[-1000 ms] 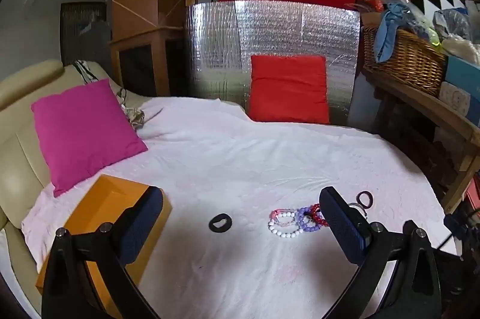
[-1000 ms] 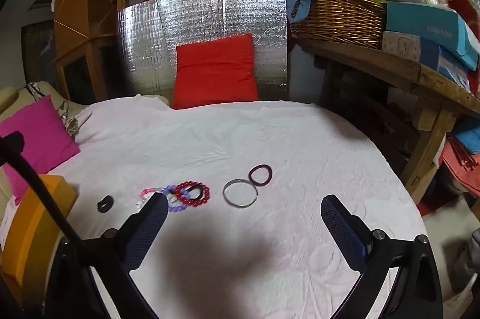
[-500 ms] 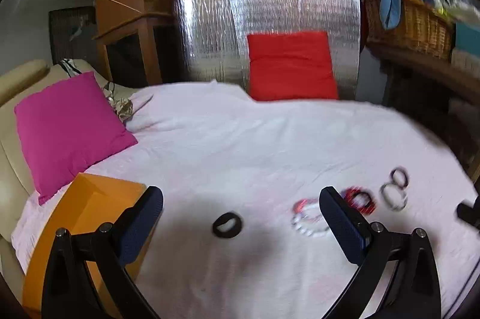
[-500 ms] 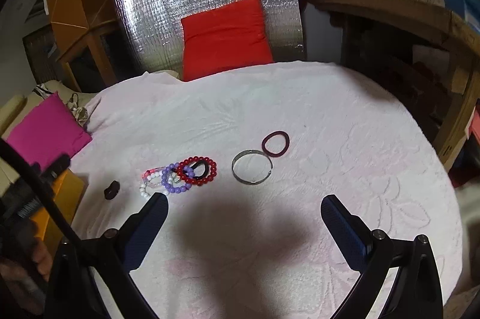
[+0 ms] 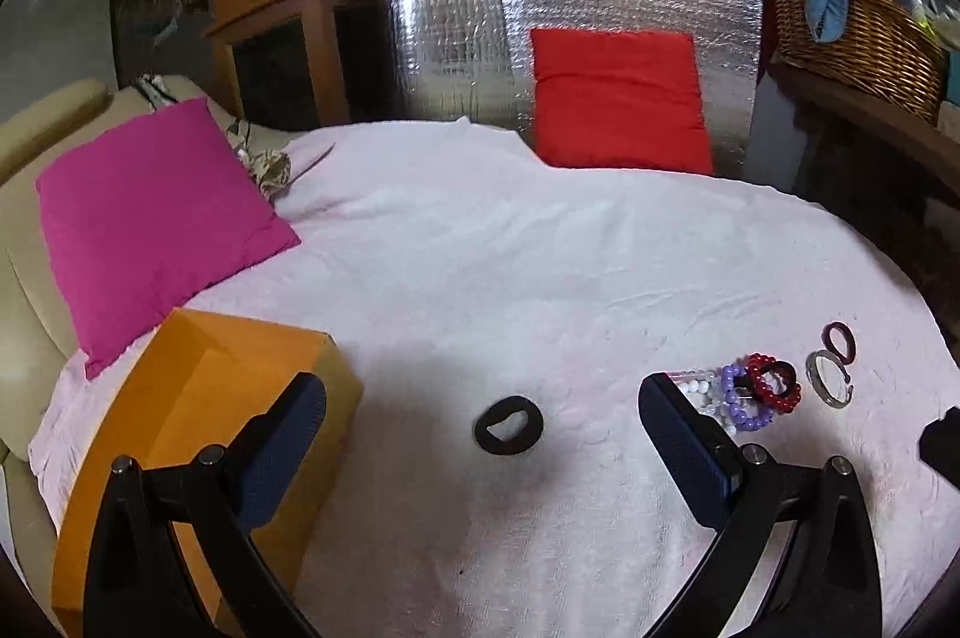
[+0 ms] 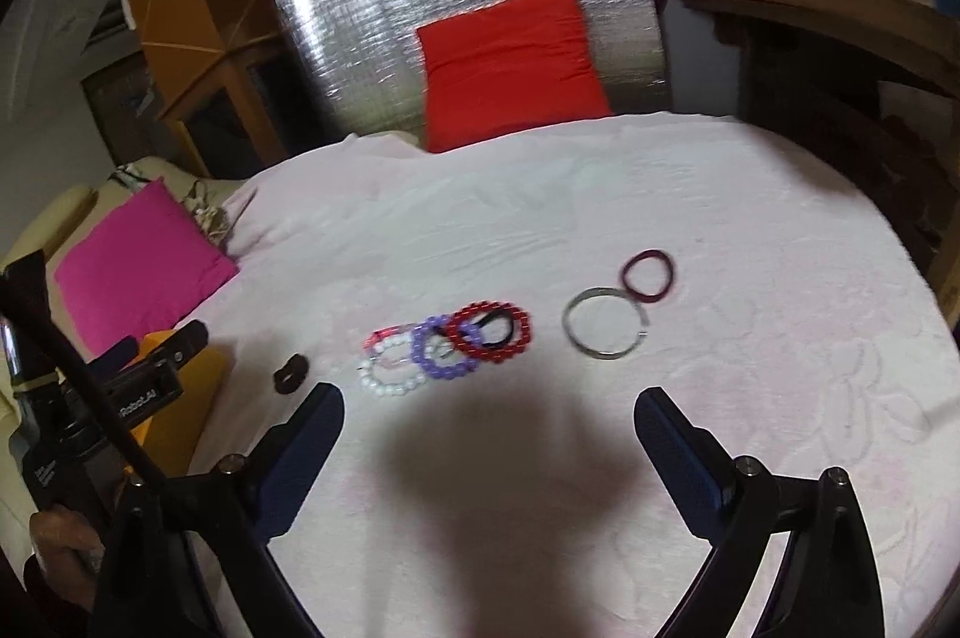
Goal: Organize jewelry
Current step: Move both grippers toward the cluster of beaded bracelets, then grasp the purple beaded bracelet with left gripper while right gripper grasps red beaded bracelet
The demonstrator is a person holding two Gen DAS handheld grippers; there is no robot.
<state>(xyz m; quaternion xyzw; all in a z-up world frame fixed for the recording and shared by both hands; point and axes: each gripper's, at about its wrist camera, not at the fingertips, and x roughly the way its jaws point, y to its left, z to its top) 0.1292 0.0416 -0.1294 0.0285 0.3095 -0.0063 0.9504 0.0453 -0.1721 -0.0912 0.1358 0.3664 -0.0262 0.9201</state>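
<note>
Right wrist: bangle (image 6: 605, 323) gap facing right

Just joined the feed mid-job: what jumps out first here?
A cluster of beaded bracelets in red, purple and white lies mid-cloth, with a silver bangle and a dark red ring to its right. A black ring sits alone between the open left gripper fingers, beside an orange box.

Magenta cushion (image 5: 150, 218) at left; red cushion (image 5: 618, 98) against foil panel (image 5: 456, 20), upper centre; wicker basket (image 5: 858, 38) upper right.
</note>
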